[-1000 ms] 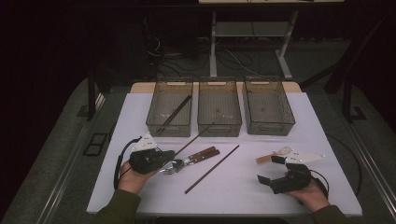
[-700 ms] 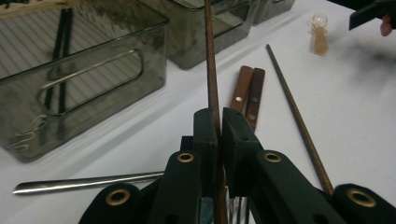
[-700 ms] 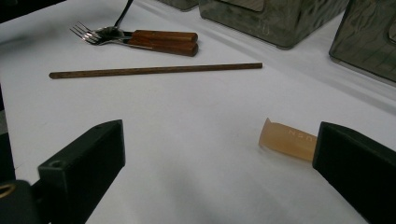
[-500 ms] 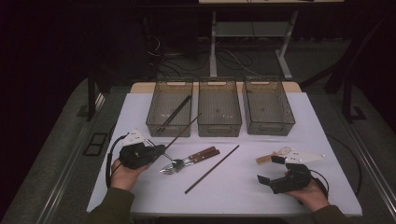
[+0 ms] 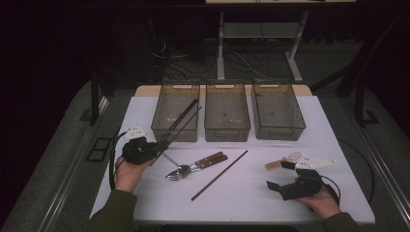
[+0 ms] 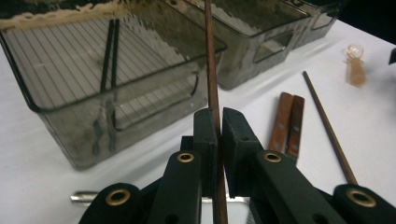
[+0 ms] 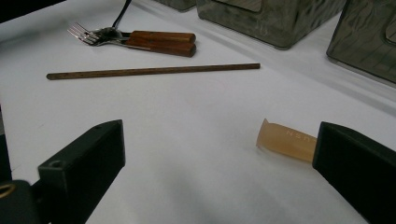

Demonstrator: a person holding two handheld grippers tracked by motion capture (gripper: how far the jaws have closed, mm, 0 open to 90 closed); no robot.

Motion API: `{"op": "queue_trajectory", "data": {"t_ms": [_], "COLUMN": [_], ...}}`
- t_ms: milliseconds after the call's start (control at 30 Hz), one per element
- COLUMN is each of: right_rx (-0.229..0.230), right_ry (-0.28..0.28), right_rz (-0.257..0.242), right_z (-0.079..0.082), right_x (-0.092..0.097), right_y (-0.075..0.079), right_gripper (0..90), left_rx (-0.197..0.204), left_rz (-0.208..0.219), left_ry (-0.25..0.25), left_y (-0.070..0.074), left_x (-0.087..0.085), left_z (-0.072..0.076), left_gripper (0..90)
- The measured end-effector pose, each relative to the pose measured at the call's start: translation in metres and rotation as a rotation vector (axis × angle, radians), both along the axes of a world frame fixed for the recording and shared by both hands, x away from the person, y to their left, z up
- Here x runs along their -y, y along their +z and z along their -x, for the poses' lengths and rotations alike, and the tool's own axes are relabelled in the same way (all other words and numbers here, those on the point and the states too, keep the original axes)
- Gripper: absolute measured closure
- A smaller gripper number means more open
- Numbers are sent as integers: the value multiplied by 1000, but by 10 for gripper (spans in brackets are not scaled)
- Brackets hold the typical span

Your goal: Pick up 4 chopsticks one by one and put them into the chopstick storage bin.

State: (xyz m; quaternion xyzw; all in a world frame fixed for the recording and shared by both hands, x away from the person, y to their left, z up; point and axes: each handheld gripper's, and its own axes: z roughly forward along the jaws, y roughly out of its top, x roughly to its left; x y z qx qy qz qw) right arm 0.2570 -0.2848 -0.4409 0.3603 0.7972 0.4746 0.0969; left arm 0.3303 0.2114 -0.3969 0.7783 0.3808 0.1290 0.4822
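Lifting chopstick (image 6: pixel 211 70) leftward — left tongs (image 6: pixel 218 135) clamped

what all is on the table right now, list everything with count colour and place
bins: 3, smoky clear plastic, in a row at the table's far edge
chopstick in claw: 1, brown, clamped in the left claw, tip toward the left bin
chopsticks in bin: 2, dark, in the left bin
loose chopstick: 1, brown, mid table
fork and spoon: 2, steel, brown wooden handles, side by side beside the loose chopstick
plastic spoon: 1, translucent amber, near the right claw
table: 1, white
left claw: black, shut
right claw: black, open, nothing held
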Motion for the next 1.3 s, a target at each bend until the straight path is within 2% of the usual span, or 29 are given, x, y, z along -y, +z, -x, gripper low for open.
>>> {"op": "queue_trajectory", "data": {"t_ms": [333,600,867,1000,1100,1233,1300], "right_rx": [3,4,1,4,4,4,5], "right_ry": [-4,-6,-11,-9,-10,-8,-7], "right_rz": [-2,-5,-9,-11,-13,-12,-12], "right_z": [1,1,2,3,2,3,3], "right_x": [1,1,1,1,1,1,1], "right_y": [0,0,1,1,1,1,1], "right_gripper": [23,23,23,23,23,23,23], "left_rx": [18,41,48,41,35,16,6], "left_rz": [-13,8,-29,-75,-92,-88,-109], "left_ry": [19,39,85,110,127,156,169], "left_y": [12,29,45,45,41,35,32], "left_x": [2,10,20,25,27,28,28], "left_z": [-24,-46,-75,-88,-97,-110,-116], "left_gripper": [846,846,846,846,845,845,845]}}
